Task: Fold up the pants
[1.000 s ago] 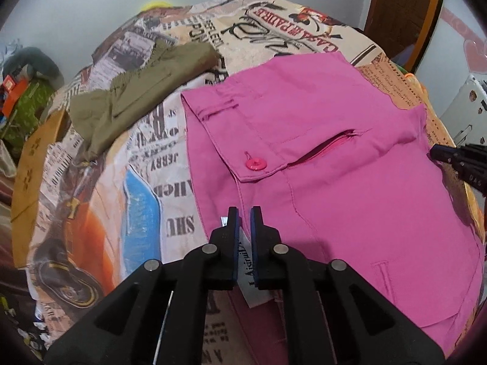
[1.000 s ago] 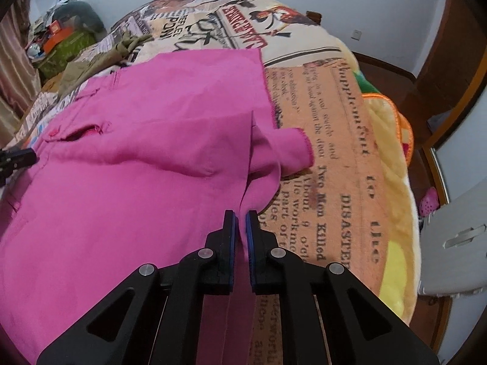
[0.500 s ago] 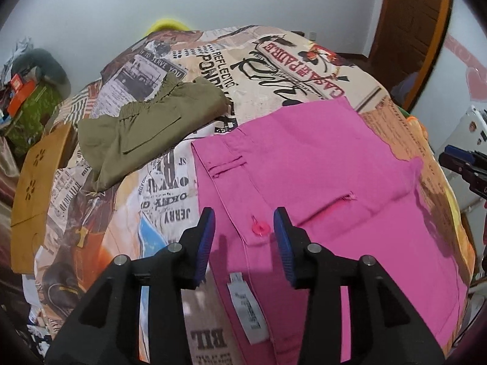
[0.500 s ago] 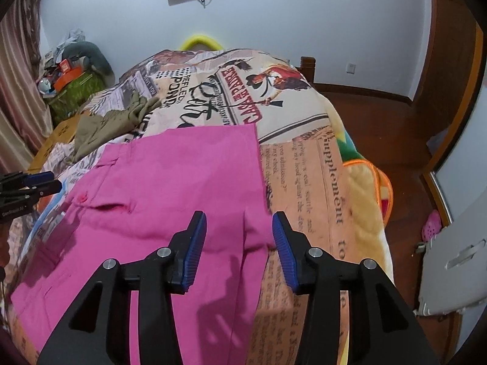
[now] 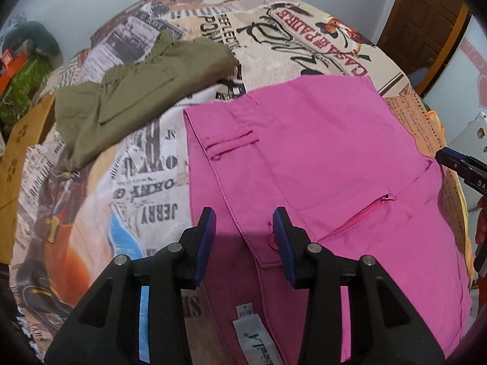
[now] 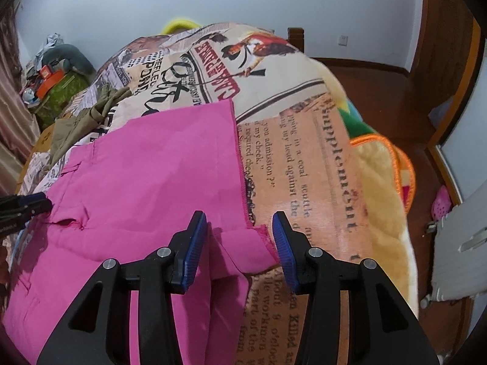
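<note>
Jaws on my left gripper (image 5: 245,237) and right gripper (image 6: 240,243) stand spread, gripping nothing, above the pink pants (image 5: 319,164) lying folded on the newspaper-print blanket (image 5: 146,188), olive shorts (image 5: 137,91) nearby.

One pair of bright pink cotton pants (image 5: 319,164) lies folded on one newspaper-print bedspread (image 5: 146,188), with one pair of olive-green fabric shorts (image 5: 134,97) beside it. Two black two-finger grippers with blue pads are in view, the left gripper (image 5: 244,228) and the right gripper (image 6: 239,232). One white care label (image 5: 258,342) shows on the pink garment
</note>
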`<state>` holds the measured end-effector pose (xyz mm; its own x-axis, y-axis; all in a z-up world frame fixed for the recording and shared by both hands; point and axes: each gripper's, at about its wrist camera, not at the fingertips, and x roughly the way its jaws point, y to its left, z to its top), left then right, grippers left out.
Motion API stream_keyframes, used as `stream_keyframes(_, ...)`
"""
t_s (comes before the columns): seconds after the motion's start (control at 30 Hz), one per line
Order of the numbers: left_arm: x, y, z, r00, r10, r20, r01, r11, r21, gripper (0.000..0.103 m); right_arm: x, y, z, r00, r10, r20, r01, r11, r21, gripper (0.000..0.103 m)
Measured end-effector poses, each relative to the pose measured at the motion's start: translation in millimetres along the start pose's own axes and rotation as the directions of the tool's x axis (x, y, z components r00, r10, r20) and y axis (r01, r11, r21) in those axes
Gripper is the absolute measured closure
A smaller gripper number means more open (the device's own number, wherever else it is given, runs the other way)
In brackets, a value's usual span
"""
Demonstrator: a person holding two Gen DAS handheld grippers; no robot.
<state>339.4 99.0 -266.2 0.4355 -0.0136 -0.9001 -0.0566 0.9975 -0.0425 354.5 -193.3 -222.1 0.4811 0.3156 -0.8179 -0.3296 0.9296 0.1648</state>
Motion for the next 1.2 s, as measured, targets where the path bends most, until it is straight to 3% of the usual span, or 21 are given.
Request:
stream_keyframes(0.17,4.9,0.2,1.4,0.999,-0.032,-0.007,0.032,0.999,0.001,0.065,17.5,7.7,-4.5,0.999,0.018,-0.046,-0.019,1.0,-0.019,0.062)
stream_keyframes(0.3,7.0,-7.4,1.8,0.999,-0.031,-0.006,0.032,0.999,0.035,0.084,28.3,5.9,-11.0,0.998,0.027,-0.058,-0.028,0.999,-0.018,0.062)
stream_keyframes(0.47,7.2,-17.3,3.3,1.0,0.025,0.016,-0.026,0.996,0.09,0.095,28.4,1.0,-12.8,0.997,0.058,-0.051,-0.059,0.998,-0.014,0.062)
stream_keyframes(0.53,6.7,-18.7,3.9,0.999,0.04,0.027,-0.042,0.994,0.097,0.096,29.2,2.4,-13.5,0.998,0.052,-0.048,-0.053,0.998,-0.032,0.068)
stream_keyframes(0.6,5.0,-18.6,4.2,0.997,0.06,0.042,-0.064,0.992,0.104,0.096,29.3,4.5,-13.6,0.998,0.043,-0.041,-0.045,0.998,-0.053,0.085)
stream_keyframes(0.73,3.6,-18.5,3.3,0.99,0.12,0.068,-0.127,0.985,0.12,0.095,30.0,8.4,-13.6,0.999,0.017,-0.028,-0.019,0.997,-0.078,0.093)
stream_keyframes(0.83,9.9,-16.2,2.8,0.987,0.151,0.056,-0.157,0.98,0.125,0.095,29.7,12.2,-14.8,1.0,-0.018,-0.019,0.016,0.993,-0.12,0.094)
stream_keyframes(0.97,9.5,-11.5,4.8,0.991,0.131,0.034,-0.134,0.983,0.124,0.092,31.2,12.1,-11.9,0.999,-0.026,-0.038,0.021,0.991,-0.129,0.094)
stream_keyframes(1.07,-7.8,-6.8,0.8,0.99,0.129,0.053,-0.135,0.984,0.115,0.092,17.8,3.9,-6.7,0.999,-0.032,-0.043,0.028,0.995,-0.099,0.081)
stream_keyframes(1.2,-36.8,-9.8,-11.6,0.991,0.097,0.094,-0.11,0.984,0.142,0.092,-16.3,-7.6,-8.9,1.0,0.003,0.007,-0.003,0.998,-0.06,0.079)
